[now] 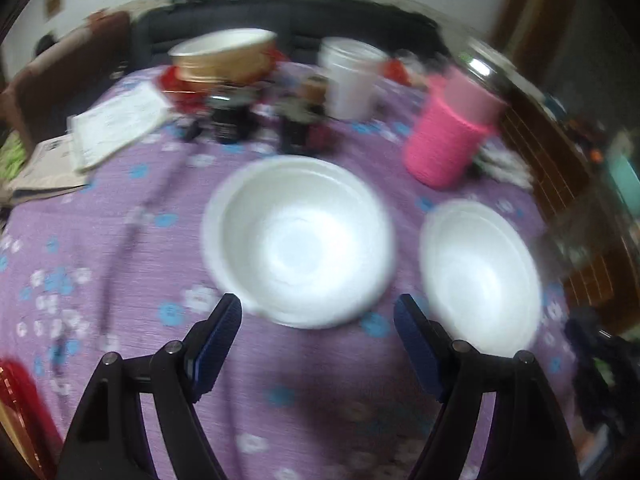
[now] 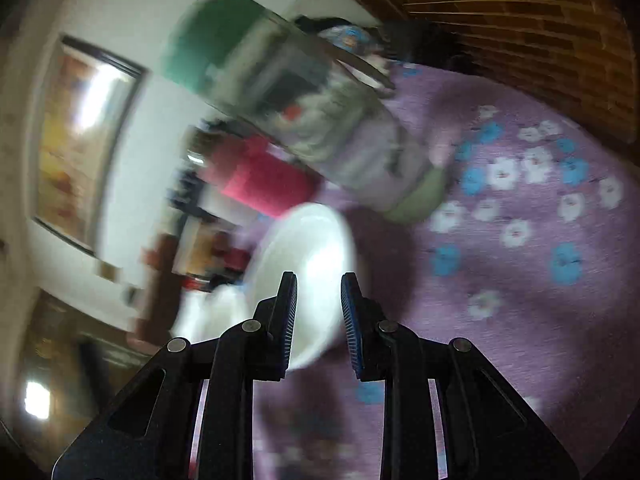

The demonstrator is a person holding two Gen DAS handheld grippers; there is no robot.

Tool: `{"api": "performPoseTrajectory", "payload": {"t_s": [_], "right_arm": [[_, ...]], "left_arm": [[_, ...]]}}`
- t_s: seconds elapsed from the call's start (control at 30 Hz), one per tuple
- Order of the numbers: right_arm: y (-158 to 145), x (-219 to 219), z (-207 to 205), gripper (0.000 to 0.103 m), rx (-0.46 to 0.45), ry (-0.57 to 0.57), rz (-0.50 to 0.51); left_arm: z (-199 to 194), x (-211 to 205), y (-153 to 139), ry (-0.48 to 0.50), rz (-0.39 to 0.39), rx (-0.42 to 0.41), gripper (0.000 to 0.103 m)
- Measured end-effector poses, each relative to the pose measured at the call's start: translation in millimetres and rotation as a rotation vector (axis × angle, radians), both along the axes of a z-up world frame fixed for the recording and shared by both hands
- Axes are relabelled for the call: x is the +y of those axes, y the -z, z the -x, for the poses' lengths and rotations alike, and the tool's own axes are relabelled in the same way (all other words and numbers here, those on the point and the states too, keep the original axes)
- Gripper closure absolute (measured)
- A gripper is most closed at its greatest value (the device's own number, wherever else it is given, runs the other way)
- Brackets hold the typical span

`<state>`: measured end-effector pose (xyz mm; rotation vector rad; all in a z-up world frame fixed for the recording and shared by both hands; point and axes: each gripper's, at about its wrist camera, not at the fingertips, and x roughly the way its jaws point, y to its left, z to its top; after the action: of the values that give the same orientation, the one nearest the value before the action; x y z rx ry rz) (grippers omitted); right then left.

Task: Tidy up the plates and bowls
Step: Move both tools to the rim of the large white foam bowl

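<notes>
In the left wrist view two white foam bowls sit on a purple flowered tablecloth (image 1: pixel 120 240): a larger one (image 1: pixel 300 240) in the middle and another (image 1: pixel 480 276) to its right. My left gripper (image 1: pixel 318 304) is open and empty, its tips at the near rim of the middle bowl. In the right wrist view my right gripper (image 2: pixel 319 280) is tilted and partly closed, with a white bowl (image 2: pixel 308 248) just past and between its fingers. The view is blurred, so I cannot tell if the pads touch the bowl.
At the back of the table stand a pink knitted-sleeve container (image 1: pixel 448 136), a white foam cup (image 1: pixel 352 76), a gold-banded bowl (image 1: pixel 224 56), dark jars (image 1: pixel 232 116) and papers (image 1: pixel 112 124). A large green-lidded clear jar (image 2: pixel 300 120) stands near the right gripper. A wooden lattice (image 2: pixel 520 20) borders the table.
</notes>
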<state>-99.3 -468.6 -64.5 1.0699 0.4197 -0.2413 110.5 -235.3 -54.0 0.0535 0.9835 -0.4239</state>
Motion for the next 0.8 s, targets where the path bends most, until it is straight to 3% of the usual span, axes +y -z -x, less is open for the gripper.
{"api": "performPoseTrajectory", "payload": {"t_s": [0.07,0.1,0.2,0.33,0.53,0.7,0.8], "right_arm": [[-5.8,7.9,-4.9,0.060,-0.042,-0.059,-0.010],[-7.3,15.9,-8.6,0.057,-0.046,-0.081,-0.008],[-8.9,49.2,-42.5,0.056,-0.023,-0.222,-0.054],[-3.9,84.9,-88.9,0.056,0.079,-0.300,-0.086],[14.0,116.7,-130.3,0.056,0.235,-0.253,-0.080],[23.5,107.3,-131.9,0.056,0.258,-0.151,-0.073],[28.0,102.8,-133.2,0.056,0.248,-0.137,-0.106]], "left_arm": [[-9.5,23.9,-8.3,-0.071,-0.034,-0.058,0.024],[-14.6,36.2,-13.7,-0.113,-0.052,-0.093,0.024],[-33.9,67.0,-17.1,-0.210,-0.104,-0.137,0.024],[-57.2,87.2,7.4,-0.220,-0.045,-0.031,0.024],[-70.9,96.8,25.6,-0.209,0.048,0.036,0.024],[-69.8,90.4,24.6,-0.201,0.051,0.034,0.024],[-72.3,92.8,23.2,-0.197,0.099,0.039,0.024]]}}
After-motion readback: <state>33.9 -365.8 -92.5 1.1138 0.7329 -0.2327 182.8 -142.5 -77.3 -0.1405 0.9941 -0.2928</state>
